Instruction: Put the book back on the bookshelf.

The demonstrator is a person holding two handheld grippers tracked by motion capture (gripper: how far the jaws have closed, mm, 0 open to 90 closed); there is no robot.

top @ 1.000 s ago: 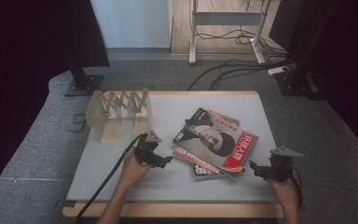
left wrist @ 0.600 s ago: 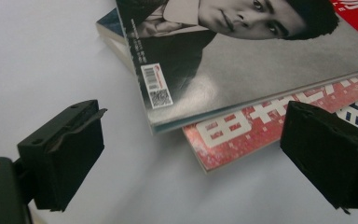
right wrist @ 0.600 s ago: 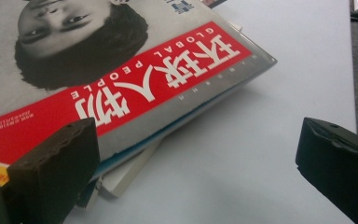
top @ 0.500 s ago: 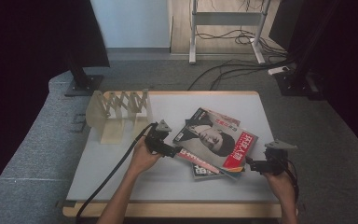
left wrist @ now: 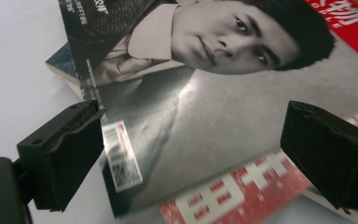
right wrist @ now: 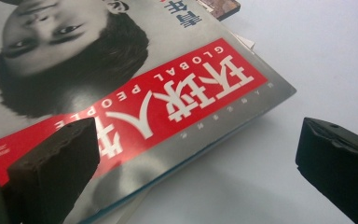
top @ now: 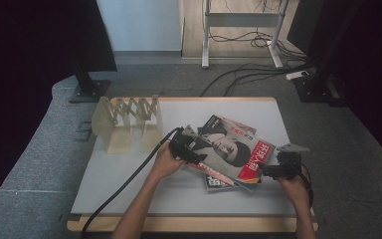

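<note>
Glossy magazine (top: 234,152) with a portrait cover and red title band lies topmost on a small stack at the middle of the white table (top: 129,184). Compared with a second earlier, both grippers are found closer in: the left gripper (left wrist: 191,154) is now spread over its barcode edge, the right gripper (right wrist: 191,163) gaping at its red corner, nothing grasped. A two-sided lift is judged imminent; the expandable wooden rack (top: 127,122) stands well beyond the left gripper.

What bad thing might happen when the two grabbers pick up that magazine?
The top magazine lies on a loose, fanned pile, so it may slide. The left gripper and right gripper are open at opposite edges; a thin glossy cover could bend, or a jaw might catch two magazines.
</note>
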